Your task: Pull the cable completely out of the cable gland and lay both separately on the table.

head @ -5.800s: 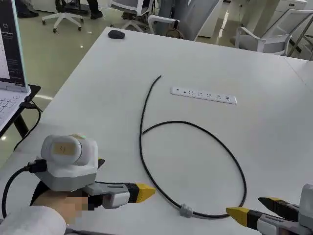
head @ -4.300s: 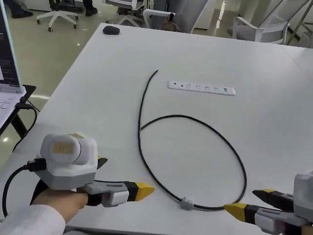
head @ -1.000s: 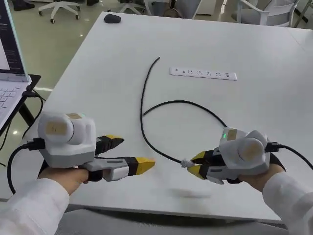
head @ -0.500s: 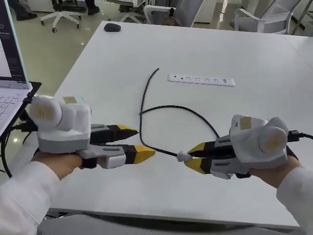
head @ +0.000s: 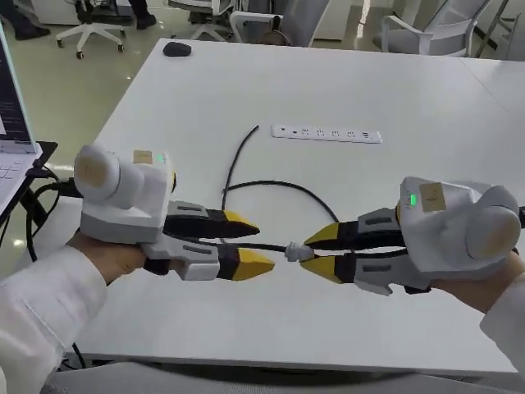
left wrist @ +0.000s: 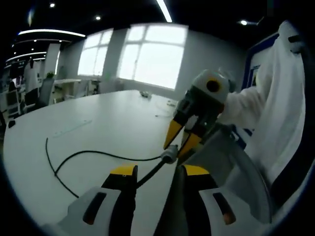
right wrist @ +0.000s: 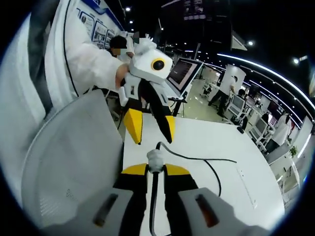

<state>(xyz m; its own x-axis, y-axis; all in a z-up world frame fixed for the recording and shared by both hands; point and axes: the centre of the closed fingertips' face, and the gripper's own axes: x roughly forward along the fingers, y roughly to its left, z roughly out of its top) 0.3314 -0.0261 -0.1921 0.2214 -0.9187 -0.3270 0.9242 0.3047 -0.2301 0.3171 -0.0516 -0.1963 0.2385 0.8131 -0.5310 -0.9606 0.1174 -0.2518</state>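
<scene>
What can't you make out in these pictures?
Head view: the right gripper hides the cable past the gland.
Left gripper view: whether the left gripper touches the cable, unclear.
Head view: laptop cut off by the left edge.
Head view: dark thing at the far table edge, too small.

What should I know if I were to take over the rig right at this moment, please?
Right gripper: shut on the cable just behind the cable gland, holding that part above the table.
Left gripper: open, jaws either side of the cable, close to the gland.
Done: gland picked up.
Left: gland still on the cable. Probably close the left gripper, pull the cable out, and lay both down apart.
</scene>
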